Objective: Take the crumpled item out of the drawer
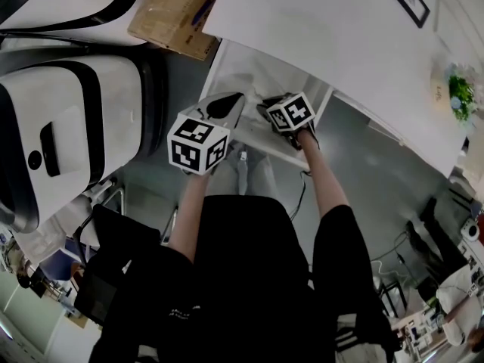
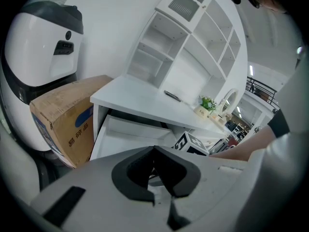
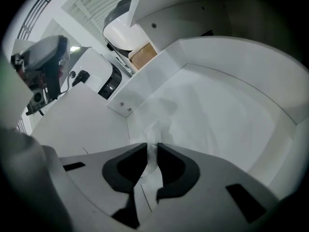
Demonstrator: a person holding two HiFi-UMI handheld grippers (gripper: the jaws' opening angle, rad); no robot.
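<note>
The white drawer (image 1: pixel 261 144) stands pulled out from under the white desk (image 1: pixel 325 36). My right gripper (image 3: pixel 152 151) reaches down into the drawer (image 3: pixel 231 57) and is shut on the crumpled item (image 3: pixel 159 124), a thin white wad lying on the drawer floor and pinched between the dark pads. In the head view the right gripper (image 1: pixel 271 106) is inside the drawer, and the item itself is hidden there. My left gripper (image 1: pixel 225 106) hovers beside it over the drawer's left part, its jaws (image 2: pixel 154 151) shut with nothing between them.
A brown cardboard box (image 1: pixel 178 13) stands left of the desk, against a big white-and-black machine (image 1: pixel 68 127). A white shelf unit (image 2: pixel 193 37) and a small potted plant (image 2: pixel 208 103) stand on the desk. The person's legs are close to the drawer front.
</note>
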